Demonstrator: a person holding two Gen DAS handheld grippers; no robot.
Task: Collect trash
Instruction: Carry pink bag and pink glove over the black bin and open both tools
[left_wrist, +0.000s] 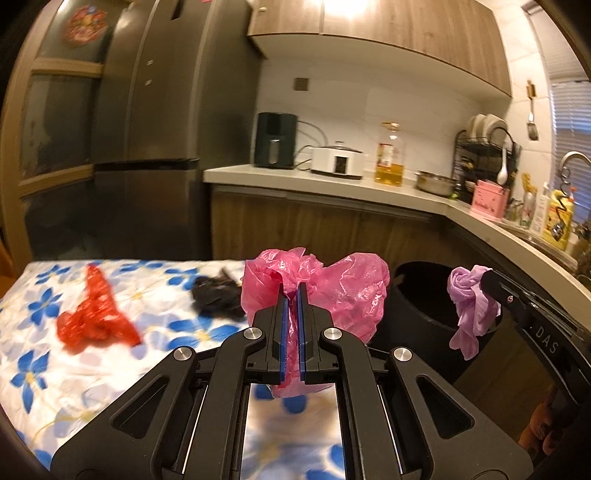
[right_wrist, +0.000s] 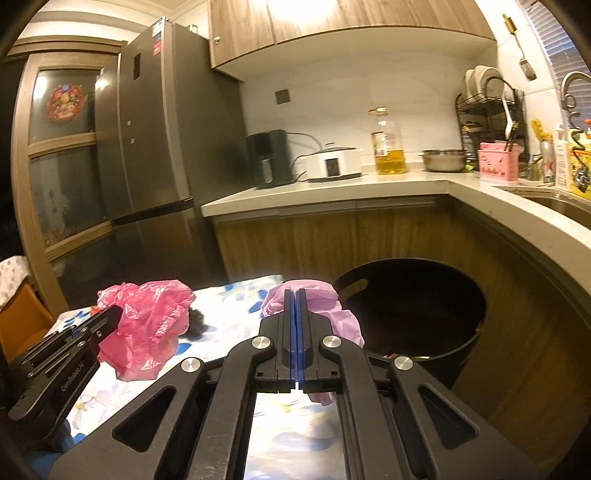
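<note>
pink bag (left_wrist: 343, 291) is pinched in the left gripper (left_wrist: 292, 291) jaws, lilac glove (right_wrist: 332, 310) in the right gripper (right_wrist: 296, 295) jaws, near the black bin (right_wrist: 424, 314).

"DAS" on right gripper (left_wrist: 546, 341); "GenRobot.AI" on left gripper (right_wrist: 70, 380).

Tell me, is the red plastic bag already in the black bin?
No, the red plastic bag lies on the flowered tablecloth, left of the black bin.
</note>
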